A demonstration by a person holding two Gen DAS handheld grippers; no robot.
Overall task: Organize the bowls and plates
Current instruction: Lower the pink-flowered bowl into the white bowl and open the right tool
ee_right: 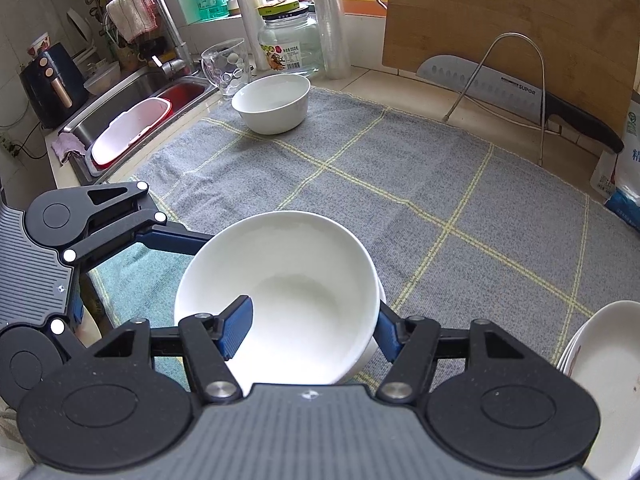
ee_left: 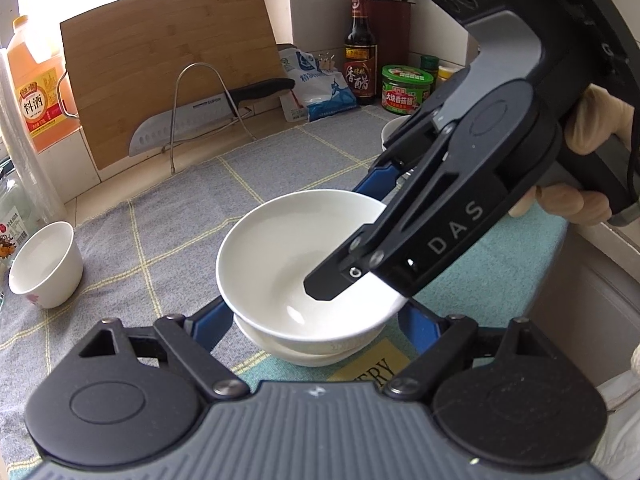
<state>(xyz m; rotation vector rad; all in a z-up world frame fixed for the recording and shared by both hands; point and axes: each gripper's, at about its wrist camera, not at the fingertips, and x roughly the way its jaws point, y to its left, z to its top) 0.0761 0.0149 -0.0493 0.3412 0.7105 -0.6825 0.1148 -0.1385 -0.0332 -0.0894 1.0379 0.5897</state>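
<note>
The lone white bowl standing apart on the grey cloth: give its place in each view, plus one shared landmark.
Left wrist view: the lone white bowl sits at the left edge, on the grey cloth.
Right wrist view: the same bowl is at upper centre, on the cloth's far edge, before a glass jar.
Shared landmark: the wooden cutting board, with a knife in front.

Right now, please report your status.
Right gripper shut on top bowl rim. Left gripper straddling lower bowl. Nothing blocking.
</note>
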